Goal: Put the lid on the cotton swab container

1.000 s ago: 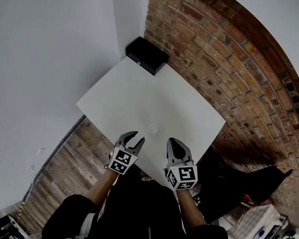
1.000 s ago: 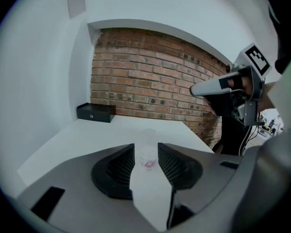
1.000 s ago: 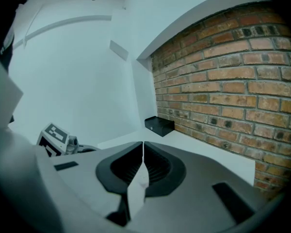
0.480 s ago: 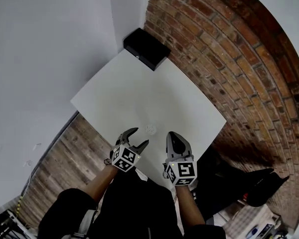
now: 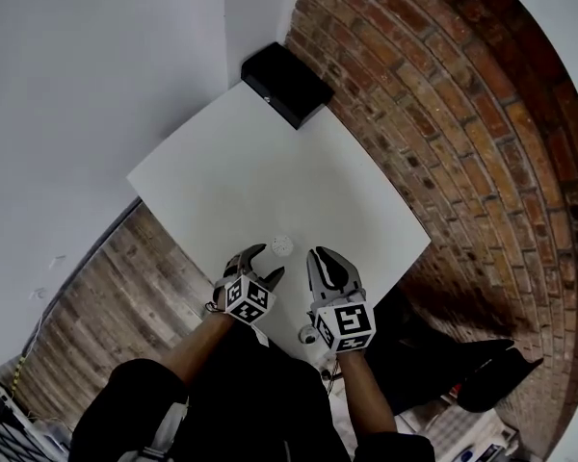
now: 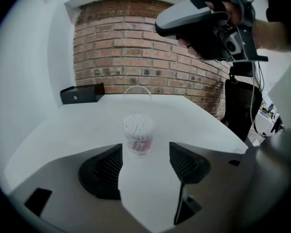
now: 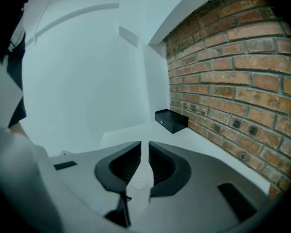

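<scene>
The cotton swab container [image 6: 138, 130] stands upright on the white table [image 5: 270, 162], just ahead of the left gripper [image 5: 268, 261] and in line with the gap between its jaws. Those jaws are wide apart and opening, and neither pad touches the container. Its top is uncovered, showing a packed dome of white swab heads. A pink-red label [image 6: 138, 143] wraps its lower half. The label carries white marks, but they are too small and blurred to read.

The right gripper [image 5: 320, 255] is held just to the right of the left one and lifted above the table, with its tip up and to the right of the container. Its jaws are closed down to a thin slit, with the ribbed pads almost meeting.

Each gripper carries a cube [image 5: 248, 299] of black-and-white square markers, which are patterns only, not words. A black box [image 5: 286, 85] sits well beyond both grippers at the table's far corner, against the brick wall [image 5: 443, 114]. No lettering can be made out on it.
</scene>
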